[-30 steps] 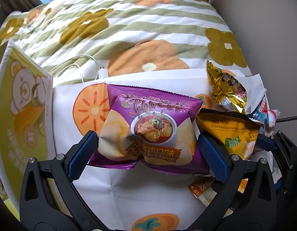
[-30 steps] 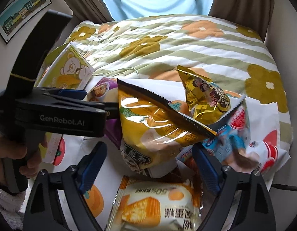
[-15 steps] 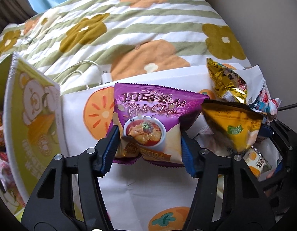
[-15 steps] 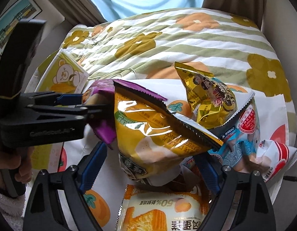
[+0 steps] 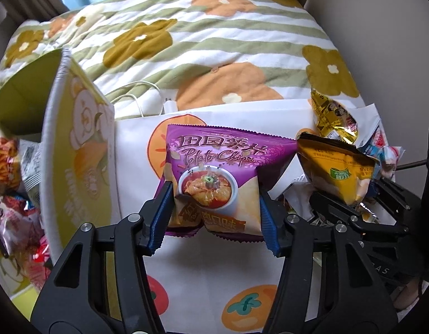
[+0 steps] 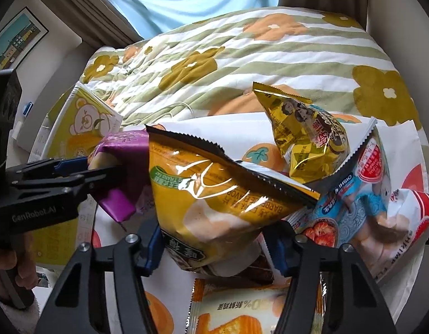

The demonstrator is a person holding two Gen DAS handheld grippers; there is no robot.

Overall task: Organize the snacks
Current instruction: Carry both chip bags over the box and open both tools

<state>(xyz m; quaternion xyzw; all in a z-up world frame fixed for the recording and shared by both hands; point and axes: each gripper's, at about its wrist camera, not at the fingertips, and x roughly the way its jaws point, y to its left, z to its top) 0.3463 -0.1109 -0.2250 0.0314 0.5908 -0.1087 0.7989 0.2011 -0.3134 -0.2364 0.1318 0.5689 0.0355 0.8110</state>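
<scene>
My left gripper (image 5: 214, 217) is shut on a purple potato chips bag (image 5: 222, 172), held upright above the white persimmon-print cloth (image 5: 208, 278). The same bag shows at the left of the right wrist view (image 6: 122, 161). My right gripper (image 6: 214, 245) is shut on a yellow chips bag (image 6: 214, 194), lifted off the cloth; it also shows in the left wrist view (image 5: 339, 175). A yellow-green bear-print storage basket (image 5: 78, 150) stands to the left with several snack packs (image 5: 11, 194) inside.
A gold snack pack (image 6: 306, 136), a blue-and-white shrimp cracker bag (image 6: 362, 203) and an orange cake pack (image 6: 242, 311) lie on the cloth. A white charger cable (image 5: 147, 97) lies on the flowered quilt (image 5: 214, 41) behind. A grey wall (image 5: 381, 27) stands to the right.
Both grippers have closed tighter on their bags and lifted them. The left gripper has drawn back, bringing more of the basket into view.
</scene>
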